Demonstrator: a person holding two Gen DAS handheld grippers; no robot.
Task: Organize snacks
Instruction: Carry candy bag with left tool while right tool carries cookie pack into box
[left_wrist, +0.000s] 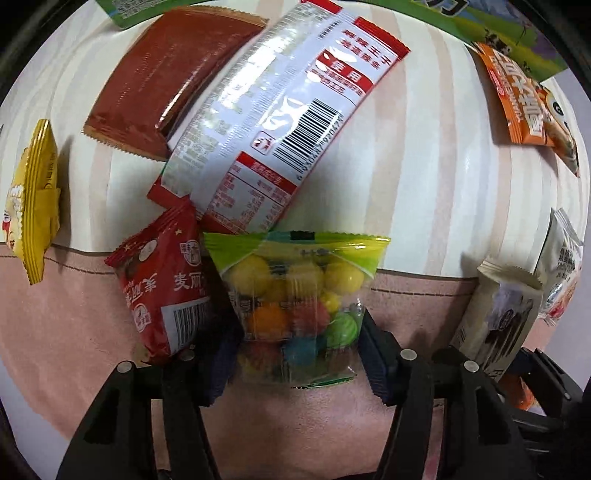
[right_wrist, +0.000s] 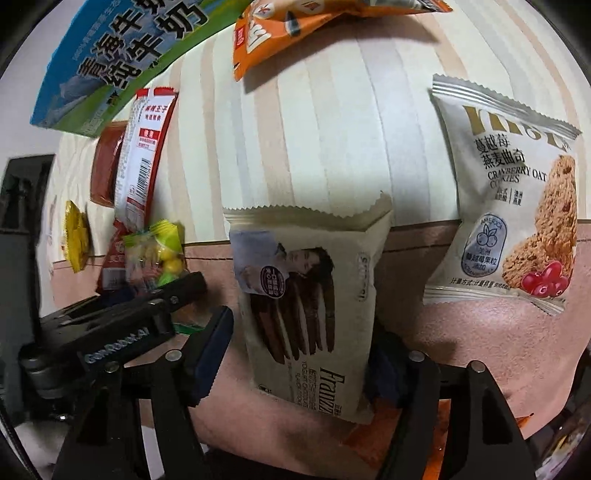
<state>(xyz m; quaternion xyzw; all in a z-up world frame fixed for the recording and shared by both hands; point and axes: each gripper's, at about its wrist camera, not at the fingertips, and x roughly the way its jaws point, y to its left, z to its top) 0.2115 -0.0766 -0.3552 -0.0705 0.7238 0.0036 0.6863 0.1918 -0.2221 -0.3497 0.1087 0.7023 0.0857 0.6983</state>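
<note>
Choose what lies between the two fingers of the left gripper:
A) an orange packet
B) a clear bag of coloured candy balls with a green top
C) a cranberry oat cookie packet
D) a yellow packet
B: in the left wrist view the bag of candy balls sits between the fingers of the left gripper.

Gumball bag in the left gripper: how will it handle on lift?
The gumball bag is probably floppy: thin clear film around loose round candies. The balls likely shift, so it may sag below the left gripper. The glossy film looks slippery; pads squeeze its sides.
</note>
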